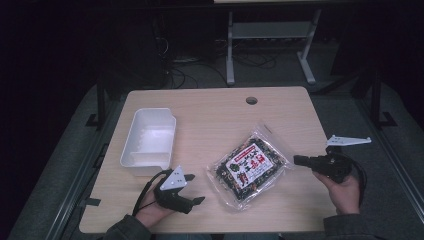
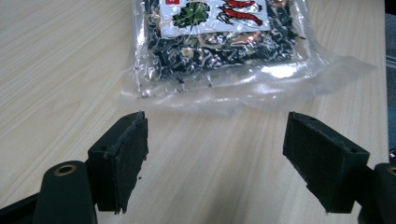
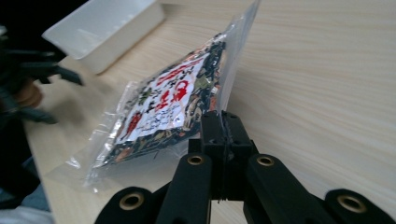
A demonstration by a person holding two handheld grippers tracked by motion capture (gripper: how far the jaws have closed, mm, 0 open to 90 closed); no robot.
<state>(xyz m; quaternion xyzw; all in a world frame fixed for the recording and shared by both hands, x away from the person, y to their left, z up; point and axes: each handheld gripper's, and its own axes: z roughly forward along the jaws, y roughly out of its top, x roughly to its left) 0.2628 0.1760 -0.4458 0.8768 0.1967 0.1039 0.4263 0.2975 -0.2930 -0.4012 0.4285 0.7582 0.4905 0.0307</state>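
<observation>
high view sits above the near edge, facing 12 o'clock and down, far enough to take in the whole table (image 1: 210, 107). left gripper view rides low and close, looking past its jaws at the snack bag (image 2: 219, 51). right gripper view is lower still, right at that bag's (image 3: 163, 107) edge, white tray (image 3: 100, 28) at 10 o'clock. all three share the bag (image 1: 248, 167)

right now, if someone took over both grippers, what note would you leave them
Right gripper: jaws shut on the clear edge of the snack packet, tilting that side up off the table.
Left gripper: open, holding nothing, just short of the packet's near edge.
White bin: on the table beyond the left gripper, nothing visible in it.
Done: packet gripped on one side.
Left: probably grip the other edge, lift, and set it in the bin.
</observation>
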